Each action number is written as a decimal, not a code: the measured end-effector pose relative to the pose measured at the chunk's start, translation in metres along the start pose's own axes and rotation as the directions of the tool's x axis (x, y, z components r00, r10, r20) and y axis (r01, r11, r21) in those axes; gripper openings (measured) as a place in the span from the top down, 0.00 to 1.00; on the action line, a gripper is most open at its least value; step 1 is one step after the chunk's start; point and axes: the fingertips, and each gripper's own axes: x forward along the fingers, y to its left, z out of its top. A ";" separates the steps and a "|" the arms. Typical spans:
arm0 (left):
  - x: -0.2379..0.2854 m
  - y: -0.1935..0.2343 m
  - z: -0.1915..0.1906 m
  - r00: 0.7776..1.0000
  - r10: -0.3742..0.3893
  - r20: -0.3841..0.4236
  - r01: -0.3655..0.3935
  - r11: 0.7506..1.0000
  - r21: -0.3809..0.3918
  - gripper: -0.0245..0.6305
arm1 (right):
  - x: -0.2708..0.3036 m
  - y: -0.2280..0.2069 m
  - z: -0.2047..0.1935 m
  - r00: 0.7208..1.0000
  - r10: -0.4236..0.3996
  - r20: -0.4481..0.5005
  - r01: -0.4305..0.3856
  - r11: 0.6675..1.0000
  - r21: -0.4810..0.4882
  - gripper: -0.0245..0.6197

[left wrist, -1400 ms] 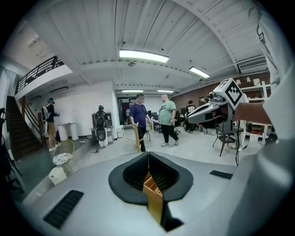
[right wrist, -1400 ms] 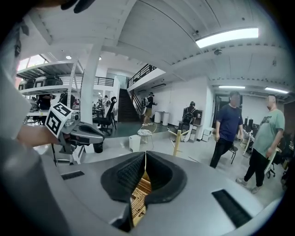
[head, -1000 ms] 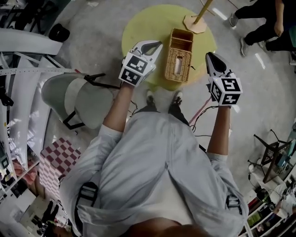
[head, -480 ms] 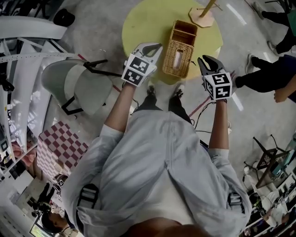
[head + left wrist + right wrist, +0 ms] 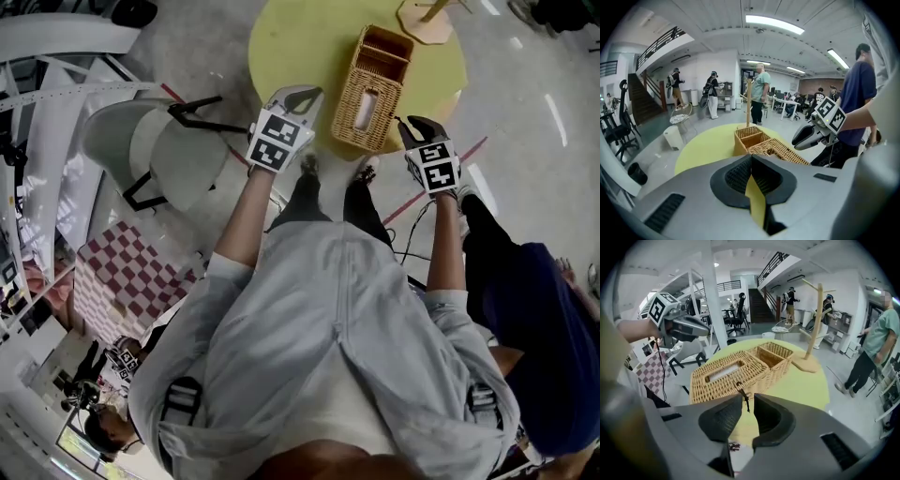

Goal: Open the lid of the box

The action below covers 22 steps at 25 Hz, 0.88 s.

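We log the fingers (image 5: 719,420) of the right gripper (image 5: 747,401) as narrowly parted, with a dark latch cord (image 5: 743,399) between their tips. The cord hangs from a rectangular woven wicker box (image 5: 736,369), lid down, on the round yellow counter (image 5: 806,385). The left gripper (image 5: 751,161) has its fingers (image 5: 733,180) pressed together, near the box.

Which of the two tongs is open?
The right tongs: a gap shows between their jaws, facing the wicker box. The left tongs are pressed shut.
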 end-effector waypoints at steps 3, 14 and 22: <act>0.002 0.001 -0.010 1.000 0.004 -0.023 -0.004 1.000 -0.012 0.92 | 0.011 0.003 -0.013 0.999 0.010 -0.050 -0.012 0.999 -0.032 0.81; 0.002 0.011 -0.020 0.999 0.019 -0.033 -0.020 0.998 -0.055 0.92 | 0.023 0.002 -0.017 0.997 0.010 -0.082 -0.017 0.997 -0.078 0.92; -0.007 0.009 -0.006 1.000 0.007 0.030 -0.006 0.999 -0.052 0.92 | -0.001 0.003 0.004 0.999 -0.021 -0.029 0.019 0.998 -0.067 0.92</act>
